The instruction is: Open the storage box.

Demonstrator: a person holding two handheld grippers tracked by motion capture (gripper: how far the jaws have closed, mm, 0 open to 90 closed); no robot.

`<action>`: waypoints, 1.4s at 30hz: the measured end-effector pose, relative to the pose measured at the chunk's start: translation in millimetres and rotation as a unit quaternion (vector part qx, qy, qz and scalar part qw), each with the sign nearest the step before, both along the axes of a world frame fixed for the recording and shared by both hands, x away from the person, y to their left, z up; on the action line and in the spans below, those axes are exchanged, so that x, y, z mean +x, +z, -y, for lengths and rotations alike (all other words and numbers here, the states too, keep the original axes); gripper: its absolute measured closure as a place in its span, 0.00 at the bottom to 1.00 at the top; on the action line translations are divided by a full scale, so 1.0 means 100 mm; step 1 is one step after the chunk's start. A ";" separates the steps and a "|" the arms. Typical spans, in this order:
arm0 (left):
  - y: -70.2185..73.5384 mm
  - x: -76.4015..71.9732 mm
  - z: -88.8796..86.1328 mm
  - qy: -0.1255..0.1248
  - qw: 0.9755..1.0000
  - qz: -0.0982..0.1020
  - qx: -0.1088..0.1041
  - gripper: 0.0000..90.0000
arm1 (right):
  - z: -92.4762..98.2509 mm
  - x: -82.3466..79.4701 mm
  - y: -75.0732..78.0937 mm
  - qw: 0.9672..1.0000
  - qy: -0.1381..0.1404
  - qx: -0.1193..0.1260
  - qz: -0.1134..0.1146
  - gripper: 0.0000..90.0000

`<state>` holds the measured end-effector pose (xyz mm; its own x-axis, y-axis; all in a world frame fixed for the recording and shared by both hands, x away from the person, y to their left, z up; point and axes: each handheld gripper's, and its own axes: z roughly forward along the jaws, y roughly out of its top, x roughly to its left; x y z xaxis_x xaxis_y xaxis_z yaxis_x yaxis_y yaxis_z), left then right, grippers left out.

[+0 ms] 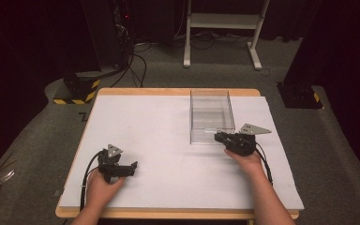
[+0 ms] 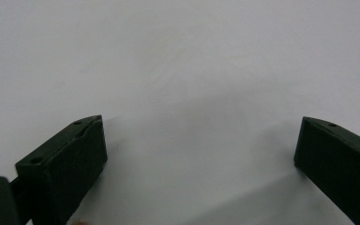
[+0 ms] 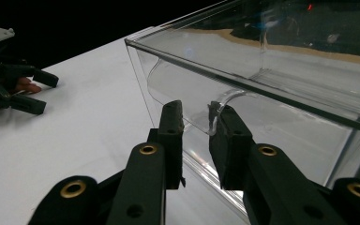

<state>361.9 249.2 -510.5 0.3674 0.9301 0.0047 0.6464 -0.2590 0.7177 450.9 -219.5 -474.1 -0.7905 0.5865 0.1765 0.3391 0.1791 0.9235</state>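
Item: clear rectangular plastic box (image 3: 262, 89), directly ahead of my right hand-held gripper (image 3: 196, 117). Jaws stood narrowly parted at its near wall, not clamping. I judged squaring to the wall wise. Left hand-held gripper (image 2: 199, 145): open, over bare white surface (image 2: 178, 70).

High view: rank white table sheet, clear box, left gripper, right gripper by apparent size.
1. white table sheet
2. clear box
3. right gripper and left gripper: they look about alike, so no ranking between them.
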 end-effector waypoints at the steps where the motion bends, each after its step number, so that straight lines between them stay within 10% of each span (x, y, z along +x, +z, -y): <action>1: 0.00 0.00 0.00 0.000 1.000 0.000 0.000 0.03 | 0.00 0.00 0.00 1.000 0.000 0.000 0.000 0.84; 42: 0.00 0.00 0.00 0.000 1.000 0.000 0.000 0.03 | 0.15 -0.32 -0.01 1.000 0.029 0.009 -0.001 0.92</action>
